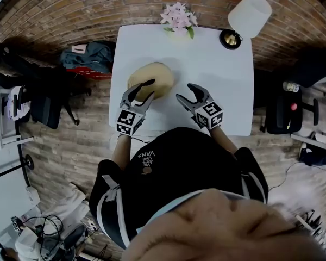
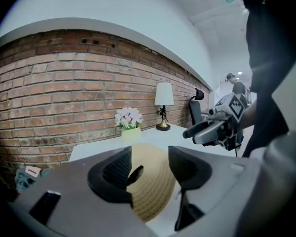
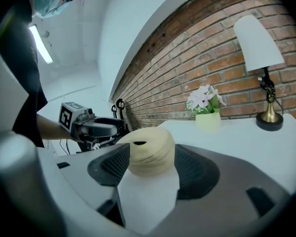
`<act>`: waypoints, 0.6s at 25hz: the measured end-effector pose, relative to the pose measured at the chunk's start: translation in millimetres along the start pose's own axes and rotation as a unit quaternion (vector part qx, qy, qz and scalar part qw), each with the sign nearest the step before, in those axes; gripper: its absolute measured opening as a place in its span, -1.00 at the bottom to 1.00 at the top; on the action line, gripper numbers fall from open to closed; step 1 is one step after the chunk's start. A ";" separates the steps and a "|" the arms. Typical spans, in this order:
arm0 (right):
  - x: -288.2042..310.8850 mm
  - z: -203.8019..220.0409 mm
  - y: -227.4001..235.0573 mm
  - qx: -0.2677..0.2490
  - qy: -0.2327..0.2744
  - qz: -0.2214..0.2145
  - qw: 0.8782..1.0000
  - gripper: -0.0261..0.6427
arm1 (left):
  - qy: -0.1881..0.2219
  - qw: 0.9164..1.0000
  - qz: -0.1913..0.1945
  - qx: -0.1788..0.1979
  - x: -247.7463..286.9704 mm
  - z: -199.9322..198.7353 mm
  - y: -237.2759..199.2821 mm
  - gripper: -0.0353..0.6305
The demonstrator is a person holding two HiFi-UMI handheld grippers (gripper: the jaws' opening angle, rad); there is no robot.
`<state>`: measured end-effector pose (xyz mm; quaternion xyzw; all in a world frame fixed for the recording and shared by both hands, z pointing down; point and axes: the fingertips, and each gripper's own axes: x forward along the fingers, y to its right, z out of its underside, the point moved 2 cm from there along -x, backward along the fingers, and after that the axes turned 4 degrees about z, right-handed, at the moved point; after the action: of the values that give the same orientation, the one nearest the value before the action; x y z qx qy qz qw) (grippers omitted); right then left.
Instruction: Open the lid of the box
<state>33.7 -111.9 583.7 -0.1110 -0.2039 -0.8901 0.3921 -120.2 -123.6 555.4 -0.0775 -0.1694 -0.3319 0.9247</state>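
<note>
A round woven straw box (image 1: 152, 76) with its lid on sits on the white table (image 1: 223, 64). My left gripper (image 1: 144, 91) is at the box's near left edge, its jaws open and overlapping the rim. In the left gripper view the box (image 2: 150, 186) fills the gap between the open jaws of the left gripper (image 2: 149, 164), and a small dark hole shows in the lid. My right gripper (image 1: 185, 91) is open just right of the box, apart from it. The right gripper view shows the box (image 3: 148, 149) ahead of the right gripper (image 3: 150, 169).
A pot of pink flowers (image 1: 178, 18) stands at the table's far edge and a white-shaded lamp (image 1: 244, 18) at its far right corner. Chairs and bags lie on the brick floor on both sides of the table.
</note>
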 end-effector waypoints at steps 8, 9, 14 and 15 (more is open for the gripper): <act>35.5 13.2 9.4 -0.043 -0.040 -0.037 0.998 0.00 | -0.093 0.993 0.057 0.048 25.2 21.5 -0.4 0.13; 40.5 16.4 12.1 -0.045 -0.047 -0.039 0.997 0.01 | -0.105 0.991 0.062 0.052 28.8 26.5 -2.3 0.17; 52.9 29.8 18.3 -0.060 -0.077 -0.046 0.994 0.06 | -0.172 0.980 0.078 0.070 35.0 52.9 -2.1 0.24; 54.9 32.4 18.8 -0.064 -0.082 -0.047 0.993 0.06 | -0.178 0.978 0.081 0.075 36.4 55.4 -1.1 0.26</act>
<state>12.2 -144.6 637.4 -0.1987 -0.1832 -0.9066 0.3242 -109.2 -131.7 620.4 -0.0796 -0.3484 -0.2229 0.9070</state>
